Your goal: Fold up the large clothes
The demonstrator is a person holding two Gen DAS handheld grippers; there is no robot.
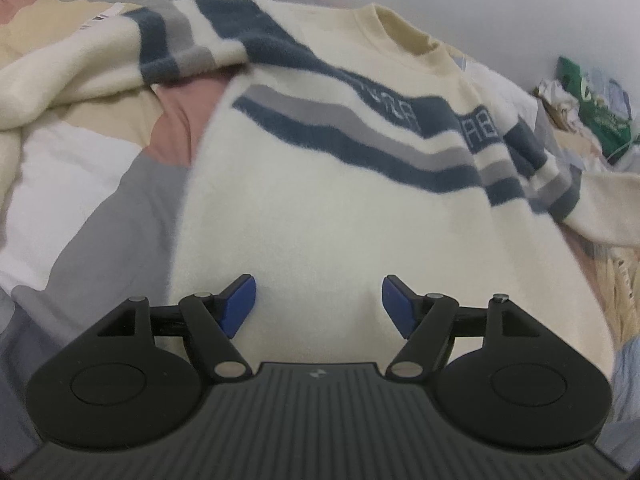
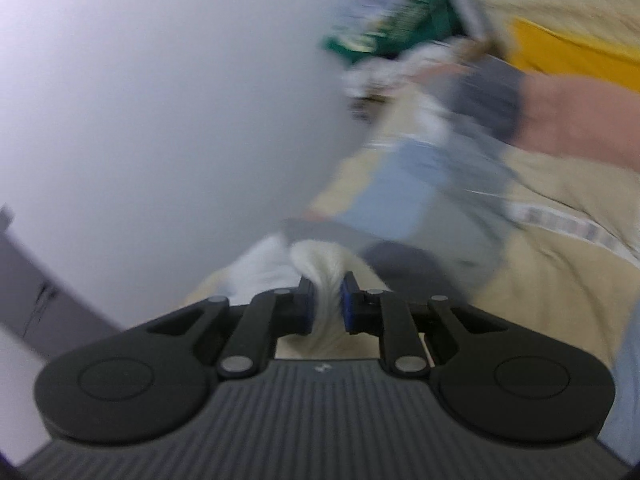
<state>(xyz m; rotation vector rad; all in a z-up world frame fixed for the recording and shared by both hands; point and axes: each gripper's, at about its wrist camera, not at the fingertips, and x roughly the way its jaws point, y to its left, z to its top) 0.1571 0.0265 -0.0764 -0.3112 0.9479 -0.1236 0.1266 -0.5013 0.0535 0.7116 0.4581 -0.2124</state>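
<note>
Bedding in blocks of white, grey, pink and tan covers the left side of the left view. A cream sweater with blue and grey stripes lies flat on it, front up. Its left sleeve is thrown out to the left and bunched up. Its collar points away, toward the wall, so the long way of the sweater runs from the tongs out to the collar. The hem is nearest the camera.

The left gripper hangs just over the bottom part of the sweater. Its blue pads are spread wide and hold nothing. The cloth sits right between them and below them, so this hand is the closer one to the sweater's body.

Farther right, the right sleeve runs off the edge of the left view. A green bag and some clutter sit by the wall.

In the right view, which is blurry, the right gripper is pressed together on a fold of fluffy cream cloth. I think it is that right sleeve, but the blur hides which part. A green bag shows up high there too.

My guess is the sleeve needs to go left, across the chest stripes, while the left one waits.
</note>
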